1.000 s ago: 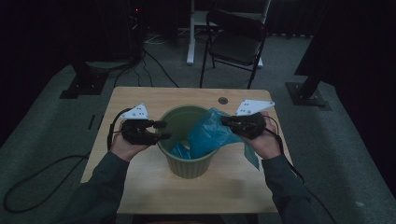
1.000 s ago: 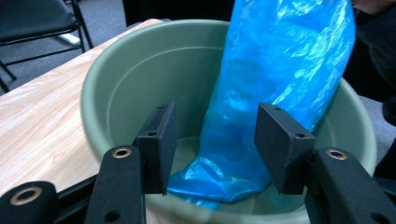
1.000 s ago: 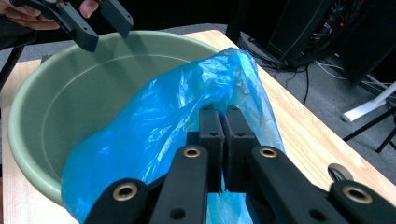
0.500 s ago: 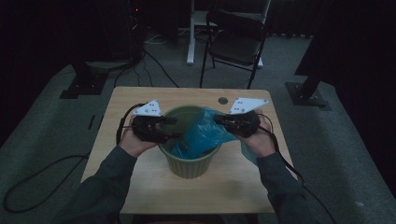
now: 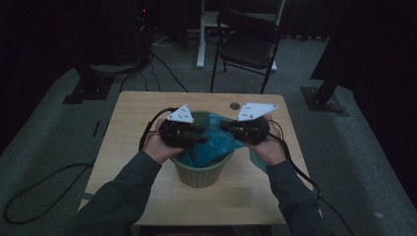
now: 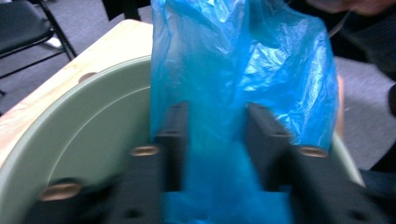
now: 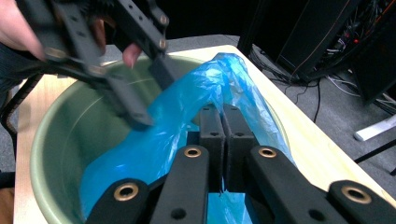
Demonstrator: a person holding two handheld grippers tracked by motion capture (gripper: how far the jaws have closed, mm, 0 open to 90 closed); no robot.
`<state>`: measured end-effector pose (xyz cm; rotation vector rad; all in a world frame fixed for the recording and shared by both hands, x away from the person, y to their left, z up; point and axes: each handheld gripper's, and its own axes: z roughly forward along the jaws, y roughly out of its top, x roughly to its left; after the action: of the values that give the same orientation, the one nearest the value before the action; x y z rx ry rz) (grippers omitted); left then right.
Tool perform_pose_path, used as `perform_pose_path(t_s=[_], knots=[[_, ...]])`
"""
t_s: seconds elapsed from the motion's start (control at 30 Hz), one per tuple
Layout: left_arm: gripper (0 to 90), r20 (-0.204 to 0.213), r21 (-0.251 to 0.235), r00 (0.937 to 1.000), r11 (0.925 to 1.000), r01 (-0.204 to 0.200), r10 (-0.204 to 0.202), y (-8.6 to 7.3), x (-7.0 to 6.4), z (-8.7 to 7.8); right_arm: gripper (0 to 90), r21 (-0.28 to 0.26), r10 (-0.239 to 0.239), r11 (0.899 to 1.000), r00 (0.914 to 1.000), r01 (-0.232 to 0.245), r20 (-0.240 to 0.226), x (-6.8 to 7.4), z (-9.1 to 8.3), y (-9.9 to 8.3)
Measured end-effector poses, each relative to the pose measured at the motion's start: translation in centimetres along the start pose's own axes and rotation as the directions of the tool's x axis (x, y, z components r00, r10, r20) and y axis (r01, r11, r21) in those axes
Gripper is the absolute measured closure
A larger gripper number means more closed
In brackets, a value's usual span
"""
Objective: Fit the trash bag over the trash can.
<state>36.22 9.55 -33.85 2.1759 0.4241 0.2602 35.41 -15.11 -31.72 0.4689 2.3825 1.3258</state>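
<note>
A pale green bin [image 5: 201, 172] stands at the middle of the wooden table [image 5: 130, 128], with a blue plastic bag [image 5: 216, 140] partly inside it. My right gripper [image 7: 223, 112] is shut on a fold of the bag [image 7: 187, 107] above the bin's far rim [image 7: 56, 121]. My left gripper [image 6: 217, 112] is open, its jaws on either side of a raised part of the bag [image 6: 243, 70] over the bin's wall [image 6: 93, 107]. In the high view, the left gripper [image 5: 200, 137] and right gripper [image 5: 225, 127] point at each other over the bin.
A black folding chair [image 5: 248, 46] stands beyond the table's far edge. Cables [image 5: 29, 196] run over the grey floor at the left, and dark stand bases [image 5: 327, 98] sit at both sides. A round grommet hole [image 5: 235, 105] is near the table's far edge.
Both grippers have moved inward over the bin toward each other. The left one now has its jaws around the bag, which the right one has lifted higher.
</note>
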Motion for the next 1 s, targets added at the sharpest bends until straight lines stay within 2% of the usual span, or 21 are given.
perform_pose_path(t_s=[0.03, 0.07, 0.13, 0.23, 0.4, 0.5, 0.67, 0.7, 0.73, 0.83, 1.0], knots=[[74.7, 0.0, 0.0, 1.0, 1.0, 0.0, 0.0, 0.0, 0.0, 0.0, 88.8, 0.0, -0.004, 1.0, 1.0, 0.004, 0.002, 0.1, 0.0, 0.0], [85.6, -0.013, 0.004, 0.9998, 0.9999, -0.012, 0.012, -0.1, -0.2, 0.0, 88.6, 0.002, -0.007, 1.0, 1.0, 0.007, 0.006, 0.1, -0.2, 0.0], [89.9, -0.02, 0.0, 0.9996, 0.9998, -0.018, 0.018, -0.3, -0.3, -0.2, 88.0, 0.003, -0.006, 1.0, 0.9999, 0.006, 0.013, 0.0, -0.5, -0.1], [90.0, -0.031, 0.008, 0.9992, 0.9996, -0.025, 0.026, -0.7, -0.3, -0.6, 87.6, 0.0, 0.002, 1.0, 0.9998, -0.002, 0.019, -0.2, -0.9, -0.3], [90.0, -0.032, -0.008, 0.9992, 0.9996, -0.026, 0.026, -1.2, -0.4, -1.2, 84.7, 0.012, 0.001, 1.0, 0.9993, -0.002, 0.038, -0.4, -1.4, -0.8], [90.0, -0.052, -0.002, 0.9983, 0.9996, -0.028, 0.027, -1.7, -0.5, -1.6, 77.4, 0.009, 0.004, 1.0, 0.9983, -0.004, 0.059, -0.3, -1.8, -0.9], [90.0, -0.054, -0.005, 0.9984, 0.9998, -0.017, 0.016, -1.9, -0.4, -1.8, 76.1, -0.009, 0.013, 1.0, 0.9988, -0.013, 0.048, -0.3, -2.4, -0.8], [90.0, -0.067, -0.012, 0.9978, 0.9999, 0.002, -0.003, -2.3, 0.0, -2.0, 76.1, -0.009, 0.013, 1.0, 0.9988, -0.013, 0.048, -0.3, -2.4, -0.8], [90.0, -0.07, -0.013, 0.9975, 0.9999, 0.008, -0.009, -2.5, 0.1, -2.1, 75.9, -0.006, 0.005, 1.0, 0.9995, -0.005, 0.031, 0.1, -2.9, -0.9], [90.0, -0.073, -0.013, 0.9972, 0.9998, 0.017, -0.018, -2.8, 0.3, -2.2, 76.0, -0.005, -0.01, 1.0, 0.9996, 0.01, 0.026, 0.6, -3.1, -0.9], [90.0, -0.077, -0.022, 0.9965, 0.9993, 0.029, -0.03, -3.0, 0.4, -2.3, 81.0, -0.007, -0.012, 1.0, 0.9996, 0.012, -0.024, 1.2, -2.9, -1.0]])
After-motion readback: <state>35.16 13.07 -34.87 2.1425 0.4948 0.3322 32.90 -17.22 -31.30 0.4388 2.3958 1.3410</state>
